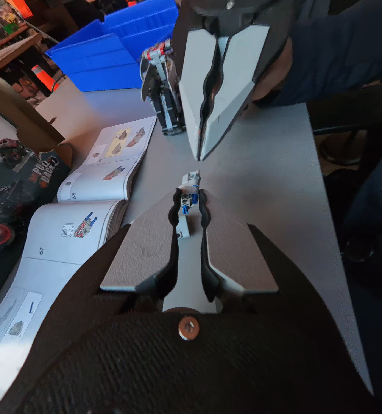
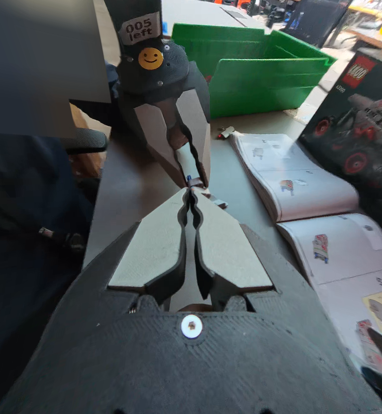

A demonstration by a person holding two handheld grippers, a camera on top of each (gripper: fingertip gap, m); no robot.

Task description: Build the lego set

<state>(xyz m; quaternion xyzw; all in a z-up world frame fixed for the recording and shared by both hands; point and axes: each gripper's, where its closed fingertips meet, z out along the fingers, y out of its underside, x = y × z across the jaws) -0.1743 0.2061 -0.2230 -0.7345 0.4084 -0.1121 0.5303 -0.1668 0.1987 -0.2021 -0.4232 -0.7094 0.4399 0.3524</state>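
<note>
My left gripper (image 1: 188, 193) is shut on a small Lego assembly (image 1: 191, 187), a white and grey piece with blue pins, and holds it just above the grey table (image 1: 263, 179). The assembly pokes out past the fingertips. In the right wrist view the left gripper (image 2: 195, 182) comes in from the top with the white part of the assembly (image 2: 185, 159) between its fingers. My right gripper (image 2: 188, 190) is shut, with its tips right in front of the assembly's front end. In the left wrist view the right gripper (image 1: 199, 158) points down, a little short of the assembly.
An open instruction booklet (image 1: 109, 179) (image 2: 297, 179) lies beside the grippers. A partly built model (image 1: 161, 89) stands behind it, with a blue bin (image 1: 109, 56) farther back. A green bin (image 2: 263, 74), the set's box (image 2: 353, 134) and small loose pieces (image 2: 225, 132) are nearby. The tips of both grippers are at nearly the same place.
</note>
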